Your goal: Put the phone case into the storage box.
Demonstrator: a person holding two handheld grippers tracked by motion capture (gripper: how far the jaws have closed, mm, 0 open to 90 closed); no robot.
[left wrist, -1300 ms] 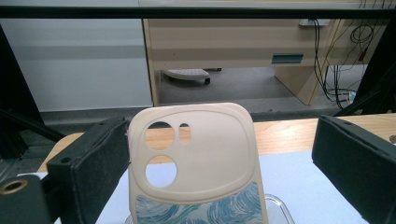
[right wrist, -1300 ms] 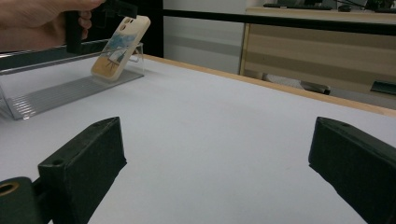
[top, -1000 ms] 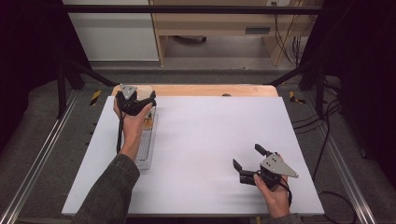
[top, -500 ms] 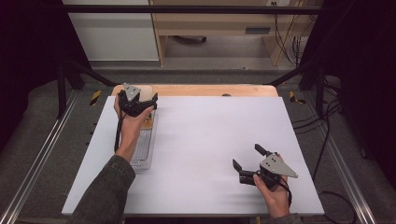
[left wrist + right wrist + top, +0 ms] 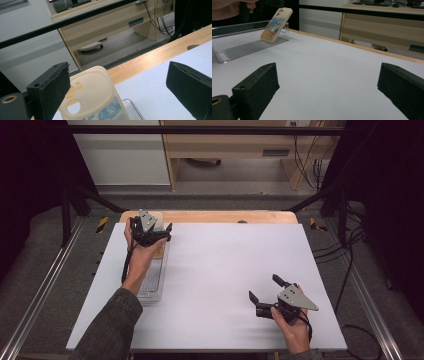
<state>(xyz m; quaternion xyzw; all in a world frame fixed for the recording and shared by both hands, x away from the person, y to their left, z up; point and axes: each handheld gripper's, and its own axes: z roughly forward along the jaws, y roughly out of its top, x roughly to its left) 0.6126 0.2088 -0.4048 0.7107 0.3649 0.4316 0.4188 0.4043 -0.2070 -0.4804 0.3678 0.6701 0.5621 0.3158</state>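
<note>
A cream phone case (image 5: 92, 92) with a blue painted pattern leans upright at the far end of a clear plastic stand (image 5: 152, 280) on the left of the table. My left gripper (image 5: 167, 232) hovers open just above and behind the case, and the case's top shows between its jaws (image 5: 120, 75) without touching them. From the right gripper view the phone case (image 5: 276, 23) is far off at the upper left, resting on the clear stand (image 5: 244, 47). My right gripper (image 5: 263, 287) is open and low over the white mat at the front right, with nothing between its jaws (image 5: 328, 80).
A white mat (image 5: 225, 270) covers most of the table, with a strip of wooden tabletop (image 5: 215, 216) showing along the far edge. Black frame bars cross above the far side. Beyond the table stands a wooden desk (image 5: 117, 22) with cables.
The left hand has turned and shifted its gripper slightly to the right over the far end of the stand. The right gripper has not moved.
</note>
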